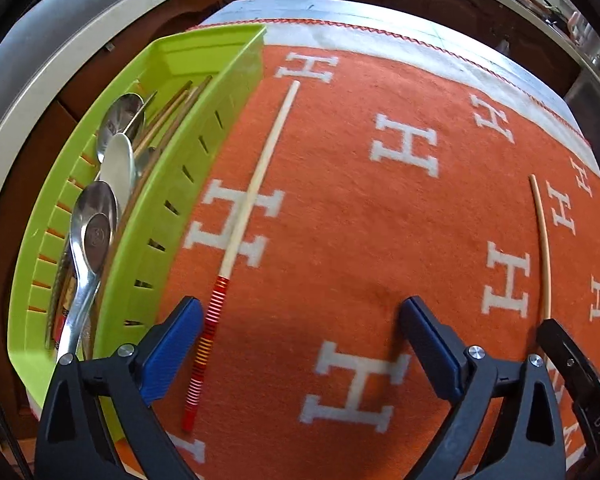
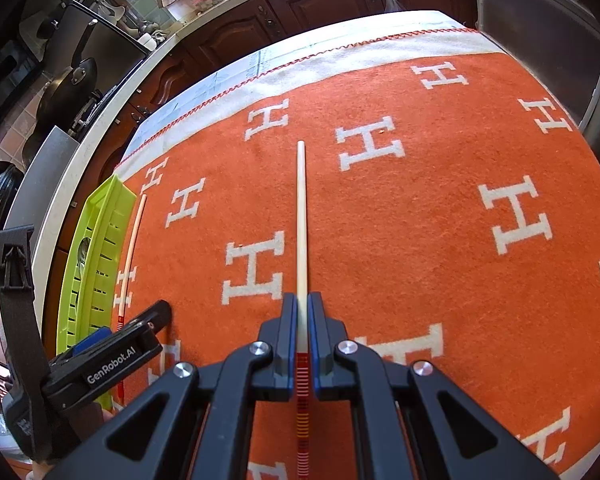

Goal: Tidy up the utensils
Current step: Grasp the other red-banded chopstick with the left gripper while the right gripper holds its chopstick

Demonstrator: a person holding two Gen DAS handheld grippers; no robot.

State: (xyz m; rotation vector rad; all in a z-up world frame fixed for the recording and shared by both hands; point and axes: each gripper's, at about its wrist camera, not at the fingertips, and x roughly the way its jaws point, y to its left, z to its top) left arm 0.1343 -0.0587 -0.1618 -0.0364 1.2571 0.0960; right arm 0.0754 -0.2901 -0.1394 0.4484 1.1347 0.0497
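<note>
From the left wrist, the left gripper (image 1: 300, 344) hangs wide open over the orange cloth (image 1: 340, 208), one chopstick (image 1: 256, 184) lying just beside the green tray (image 1: 204, 128) that already holds spoons (image 1: 100, 216) — likely lined up for an easy lift in. From the right wrist, the right gripper (image 2: 302, 336) is clamped on the second chopstick (image 2: 301, 220) near its striped end — probably so the long tip leads toward the tray.

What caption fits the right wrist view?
Right gripper clamps a chopstick above the orange cloth.
</note>
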